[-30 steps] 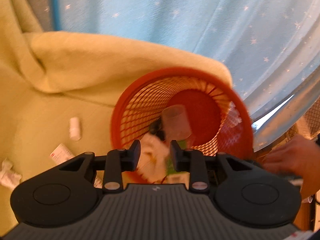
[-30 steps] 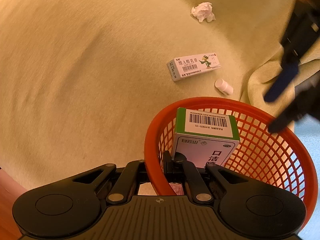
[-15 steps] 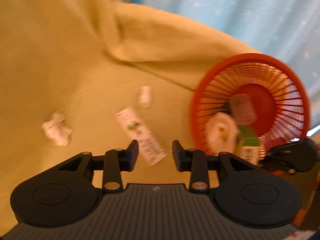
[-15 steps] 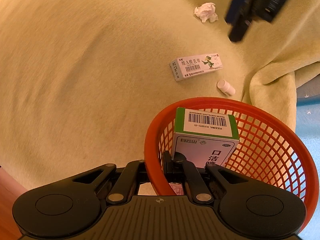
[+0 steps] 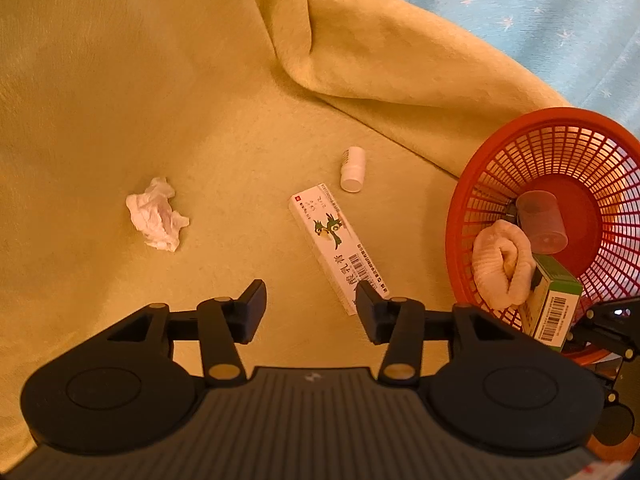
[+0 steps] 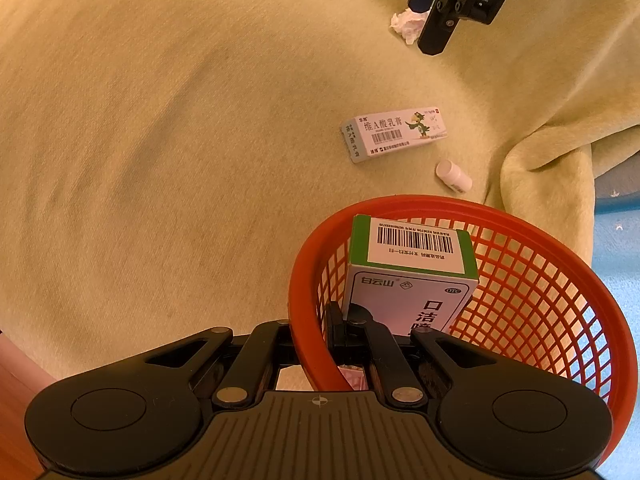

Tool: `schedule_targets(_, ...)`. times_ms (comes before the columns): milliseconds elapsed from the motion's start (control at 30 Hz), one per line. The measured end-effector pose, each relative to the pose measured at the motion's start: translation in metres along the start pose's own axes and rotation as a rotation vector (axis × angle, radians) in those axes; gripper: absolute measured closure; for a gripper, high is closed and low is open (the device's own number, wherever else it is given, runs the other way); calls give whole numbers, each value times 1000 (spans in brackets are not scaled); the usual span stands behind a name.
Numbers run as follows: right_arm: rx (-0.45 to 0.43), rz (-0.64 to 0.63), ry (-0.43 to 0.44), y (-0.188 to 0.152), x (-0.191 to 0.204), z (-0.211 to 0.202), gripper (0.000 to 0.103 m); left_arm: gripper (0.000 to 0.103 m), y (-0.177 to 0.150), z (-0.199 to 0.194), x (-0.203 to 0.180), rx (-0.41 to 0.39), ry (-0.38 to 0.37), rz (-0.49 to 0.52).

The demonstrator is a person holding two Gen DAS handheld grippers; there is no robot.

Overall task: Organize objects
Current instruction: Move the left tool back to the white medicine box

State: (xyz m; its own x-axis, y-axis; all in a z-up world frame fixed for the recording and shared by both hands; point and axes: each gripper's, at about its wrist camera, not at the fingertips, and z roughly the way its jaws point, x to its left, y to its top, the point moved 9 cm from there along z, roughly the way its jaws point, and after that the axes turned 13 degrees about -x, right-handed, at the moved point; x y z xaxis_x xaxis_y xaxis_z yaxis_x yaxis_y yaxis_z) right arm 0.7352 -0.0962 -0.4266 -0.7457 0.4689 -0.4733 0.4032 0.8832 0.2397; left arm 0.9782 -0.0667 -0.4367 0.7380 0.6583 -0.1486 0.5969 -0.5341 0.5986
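My left gripper [image 5: 310, 304] is open and empty above the yellow blanket, its right finger just over the near end of a long white ointment box [image 5: 336, 244]. Beyond the box lie a small white bottle [image 5: 353, 170] and, to the left, a crumpled tissue [image 5: 156, 214]. My right gripper [image 6: 310, 334] is shut on the rim of the red mesh basket [image 6: 520, 264]. The basket holds a green-and-white medicine box [image 6: 412, 276], a rolled white cloth [image 5: 502, 266] and a clear cup [image 5: 540, 218]. From the right wrist view the ointment box [image 6: 394, 134], bottle [image 6: 454, 176] and tissue [image 6: 406, 24] lie beyond the basket.
A thick fold of the yellow blanket [image 5: 400, 76] rises behind the bottle and basket. Light blue star-patterned fabric [image 5: 540, 12] lies past it at the top right. A wooden edge [image 6: 16, 400] shows at the lower left in the right wrist view.
My left gripper swung away from over the basket, leftward and down over the ointment box, and its jaws opened wider. The right gripper and basket stayed put.
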Motion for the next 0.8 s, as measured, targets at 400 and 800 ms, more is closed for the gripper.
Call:
schedule_targets(400, 1, -6, 4, 0, -1, 0, 102, 44, -1, 23, -7, 17, -2, -57)
schedule_targets(800, -5, 5, 4, -1, -4, -1, 102, 37, -7, 74, -24, 29, 5, -97)
